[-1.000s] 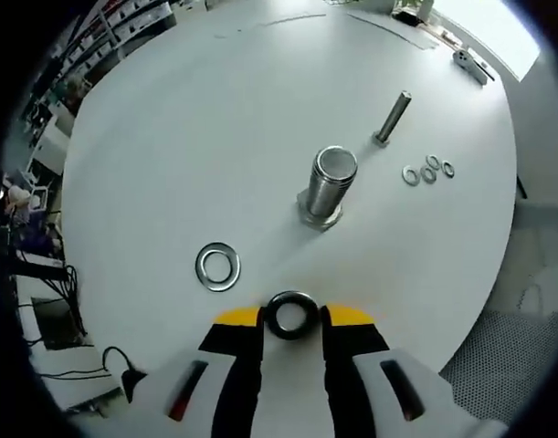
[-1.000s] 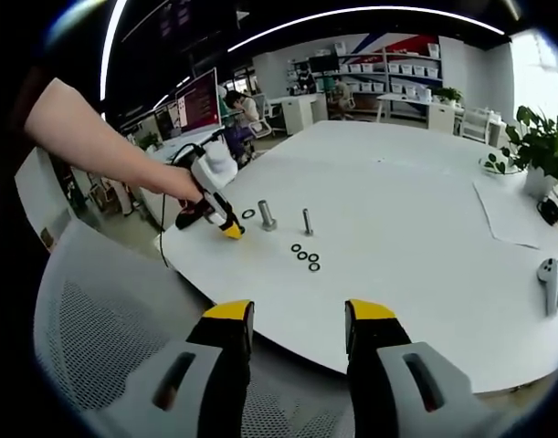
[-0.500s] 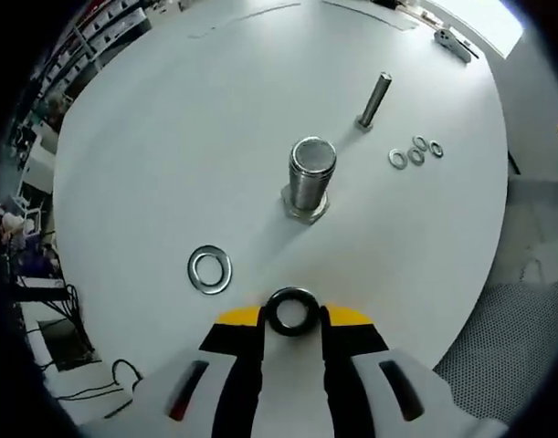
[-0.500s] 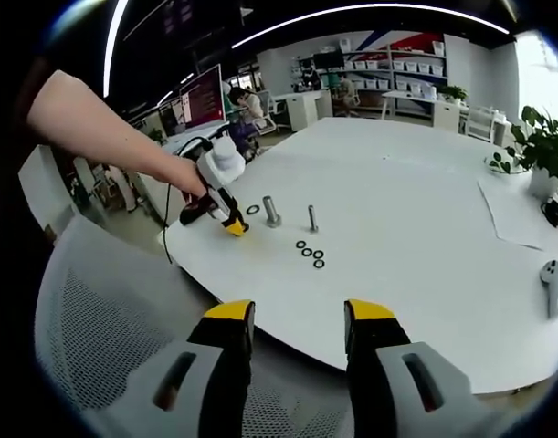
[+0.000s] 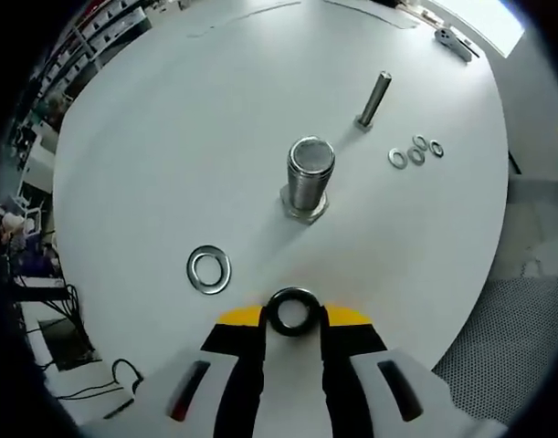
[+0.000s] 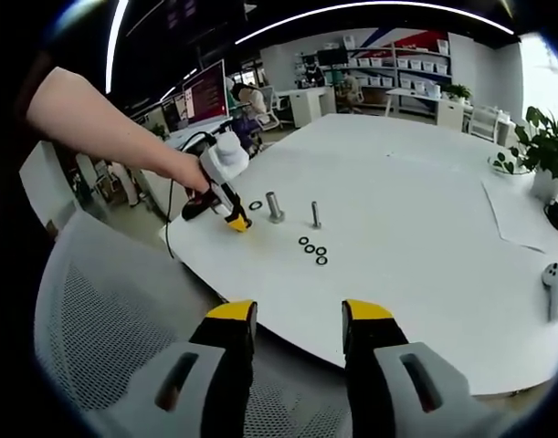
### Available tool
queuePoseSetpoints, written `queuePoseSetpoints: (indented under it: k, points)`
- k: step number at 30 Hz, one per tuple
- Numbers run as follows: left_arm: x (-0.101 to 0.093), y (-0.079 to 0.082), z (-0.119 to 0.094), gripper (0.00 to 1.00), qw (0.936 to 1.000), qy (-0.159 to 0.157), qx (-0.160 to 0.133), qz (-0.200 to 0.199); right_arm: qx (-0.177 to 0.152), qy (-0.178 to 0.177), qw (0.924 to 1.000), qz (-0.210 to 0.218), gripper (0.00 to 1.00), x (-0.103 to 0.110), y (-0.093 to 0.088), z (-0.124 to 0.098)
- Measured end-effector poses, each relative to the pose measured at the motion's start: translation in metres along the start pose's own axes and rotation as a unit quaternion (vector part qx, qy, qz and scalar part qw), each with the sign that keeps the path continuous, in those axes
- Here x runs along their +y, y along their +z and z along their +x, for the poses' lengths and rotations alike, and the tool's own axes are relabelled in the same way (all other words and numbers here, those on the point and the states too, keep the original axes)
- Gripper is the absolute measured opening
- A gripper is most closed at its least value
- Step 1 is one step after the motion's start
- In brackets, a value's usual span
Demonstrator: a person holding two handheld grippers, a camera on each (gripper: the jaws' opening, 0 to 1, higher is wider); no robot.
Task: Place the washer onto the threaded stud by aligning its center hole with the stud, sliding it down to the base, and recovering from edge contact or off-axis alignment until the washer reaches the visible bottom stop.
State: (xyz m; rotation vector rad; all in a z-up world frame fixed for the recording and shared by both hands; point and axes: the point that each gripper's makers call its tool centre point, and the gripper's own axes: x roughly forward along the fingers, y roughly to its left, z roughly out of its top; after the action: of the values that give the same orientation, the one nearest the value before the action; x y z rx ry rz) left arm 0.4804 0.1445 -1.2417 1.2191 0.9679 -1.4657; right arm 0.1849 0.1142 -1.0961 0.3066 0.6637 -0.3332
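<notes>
In the left gripper view my left gripper [image 5: 293, 316] is shut on a dark steel washer [image 5: 292, 312], held flat between the yellow-tipped jaws above the white table [image 5: 187, 119]. Ahead stands the thick threaded stud [image 5: 309, 178] on its hex base. A second large washer [image 5: 209, 270] lies flat to the left. A thin bolt [image 5: 373, 100] stands farther off, with three small washers [image 5: 415, 151] beside it. In the right gripper view my right gripper [image 6: 297, 319] is open and empty near the table's edge, far from the stud [image 6: 275, 206]. A person's arm holds the left gripper [image 6: 235, 224] there.
A mesh chair back [image 6: 105, 338] sits below the right gripper. A potted plant [image 6: 539, 151] and paper sheet [image 6: 521, 210] occupy the table's far right, with a white tool [image 6: 557, 283] near the edge. Desks, shelves and a monitor [image 6: 196, 96] fill the room behind.
The left gripper view has barely shifted over the last half second, after rising and pulling back from the stud earlier. The washer stays gripped. The right gripper view drifted slightly.
</notes>
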Motion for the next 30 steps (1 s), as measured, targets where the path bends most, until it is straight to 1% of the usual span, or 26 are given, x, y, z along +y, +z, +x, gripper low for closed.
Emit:
queuePoseSetpoints:
  k: [8,10,14,15,19,21,22,23,25,26,27,30]
  points:
    - [-0.0019,0.0001,0.0005,0.21,0.9997,0.001,0.021,0.010,-0.003,-0.001,1.0000,0.003,0.39,-0.0005,0.0009,-0.0006]
    - [-0.0035,-0.0013,-0.0006,0.21,0.9994,0.001,0.025,0.025,-0.004,-0.002,1.0000,0.003,0.39,-0.0005,0.0016,-0.0012]
    - [0.0020,-0.0004,0.0013,0.21,0.9995,-0.003,0.028,0.013,-0.006,-0.003,1.0000,0.005,0.39,-0.0010,0.0022,-0.0013]
    - [0.0012,-0.0004,0.0001,0.21,0.9996,-0.005,0.028,0.007,-0.006,-0.003,1.0000,0.004,0.39,-0.0010,0.0021,-0.0014]
    - [-0.0013,0.0028,-0.0007,0.20,0.9994,-0.006,0.029,0.018,-0.006,-0.002,1.0000,0.004,0.39,-0.0010,0.0021,-0.0014]
    - [-0.0003,0.0018,0.0005,0.20,0.9995,-0.007,0.027,0.012,-0.006,-0.001,1.0000,0.004,0.39,-0.0011,0.0020,-0.0015]
    - [0.0003,0.0017,0.0007,0.20,0.9997,-0.006,0.025,0.006,-0.006,-0.001,1.0000,0.004,0.39,-0.0012,0.0019,-0.0015]
    - [-0.0005,0.0023,-0.0008,0.20,0.9998,-0.007,0.016,-0.013,-0.006,-0.002,1.0000,0.004,0.39,-0.0013,0.0020,-0.0016]
    - [0.0020,0.0019,-0.0015,0.20,0.9994,-0.007,0.002,-0.035,-0.008,-0.002,1.0000,0.005,0.39,-0.0012,0.0025,-0.0021]
    - [0.0019,0.0003,-0.0022,0.20,0.9996,-0.007,0.003,-0.026,-0.008,-0.002,0.9999,0.005,0.39,-0.0014,0.0026,-0.0022]
    - [0.0059,-0.0004,-0.0001,0.20,0.9998,-0.005,0.002,-0.018,-0.009,-0.002,0.9999,0.006,0.39,-0.0015,0.0027,-0.0022]
    - [0.0051,0.0003,0.0005,0.20,0.9999,-0.003,0.001,-0.016,-0.007,-0.001,1.0000,0.005,0.39,-0.0010,0.0022,-0.0019]
